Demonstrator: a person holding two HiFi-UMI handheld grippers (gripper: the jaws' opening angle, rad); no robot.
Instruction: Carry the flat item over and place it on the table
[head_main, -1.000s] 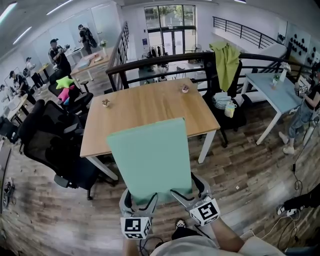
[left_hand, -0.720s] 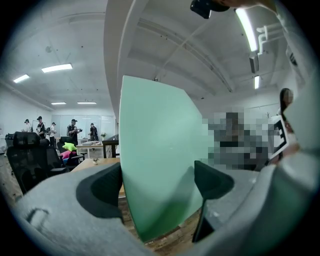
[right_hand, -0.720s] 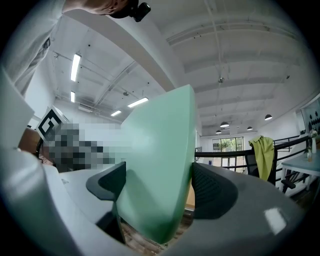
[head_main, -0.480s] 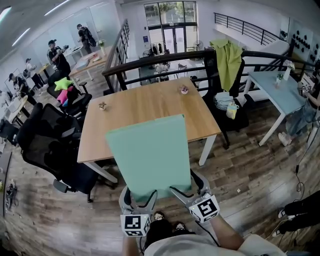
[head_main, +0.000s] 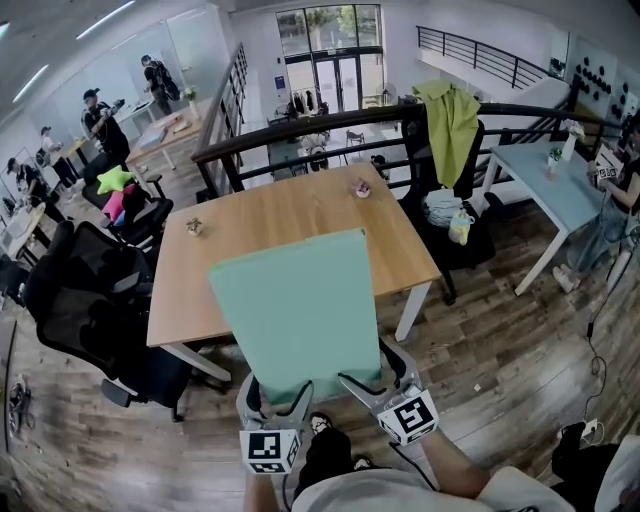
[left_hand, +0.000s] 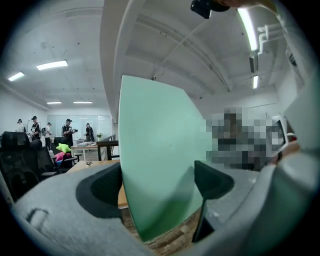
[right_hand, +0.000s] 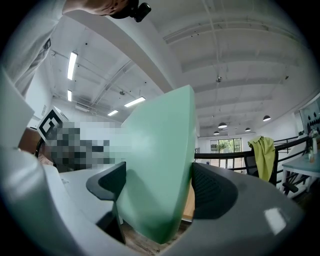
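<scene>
Board: flat green board (head_main: 297, 312), plain, smooth, above the wooden table (head_main: 290, 215).
Left gripper (head_main: 281, 400): pinching its near edge.
Right gripper (head_main: 365, 385): pinching it too.

pale green flat board (head_main: 296, 310), tilted, held above wooden table's (head_main: 290, 220) near edge

floor (head_main: 500, 340): wood planks | centre: wooden bench (head_main: 290, 215) | left: black office chairs (head_main: 90, 300) | behind: black railing (head_main: 300, 125), glass doors (head_main: 335, 80) | right: pale blue table (head_main: 545, 175) | ceiling: strip lights (left_hand: 52, 64)
</scene>
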